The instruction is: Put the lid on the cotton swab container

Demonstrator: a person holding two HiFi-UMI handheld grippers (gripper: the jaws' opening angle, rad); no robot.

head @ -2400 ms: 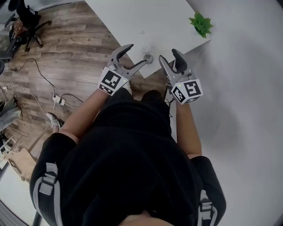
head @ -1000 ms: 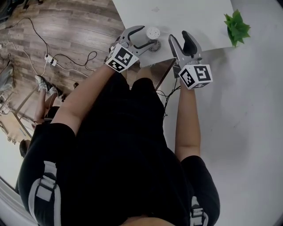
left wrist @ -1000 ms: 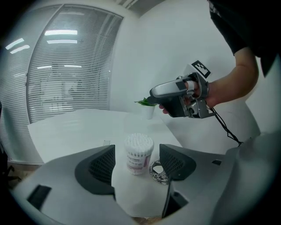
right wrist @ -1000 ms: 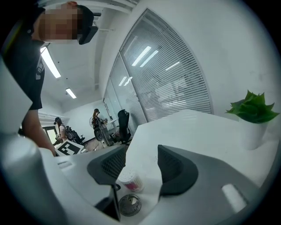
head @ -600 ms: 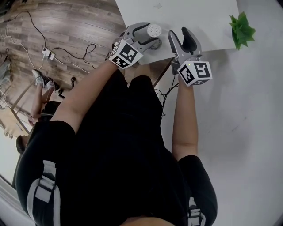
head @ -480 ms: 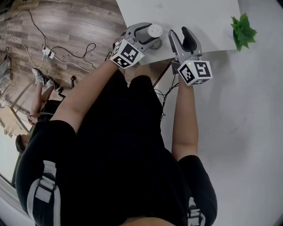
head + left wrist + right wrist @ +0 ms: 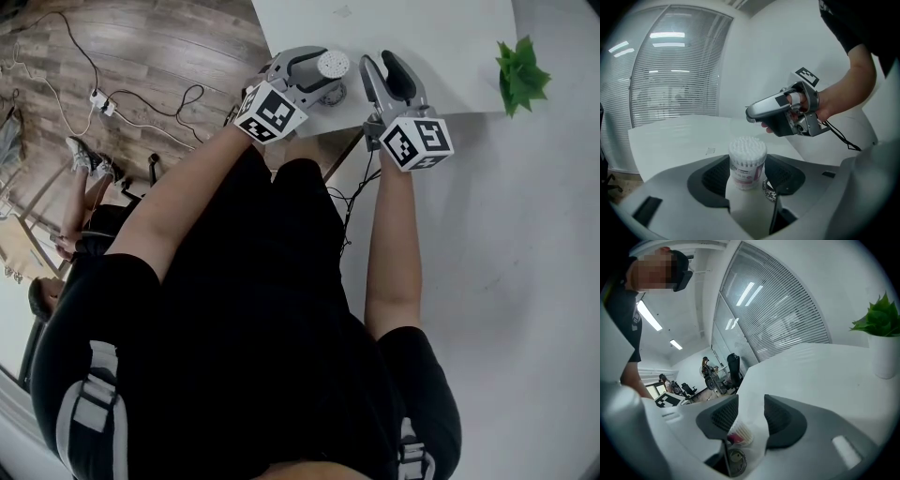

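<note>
Upper centre, at the white table's near edge, the left gripper had just closed onto the clear cylindrical cotton swab container, the right gripper narrowing empty alongside, open tabletop beyond.

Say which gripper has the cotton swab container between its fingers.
The left gripper: its fingers, just now closing, flank the cotton swab container. The right gripper, fingers also closing, is only beside it.
</note>
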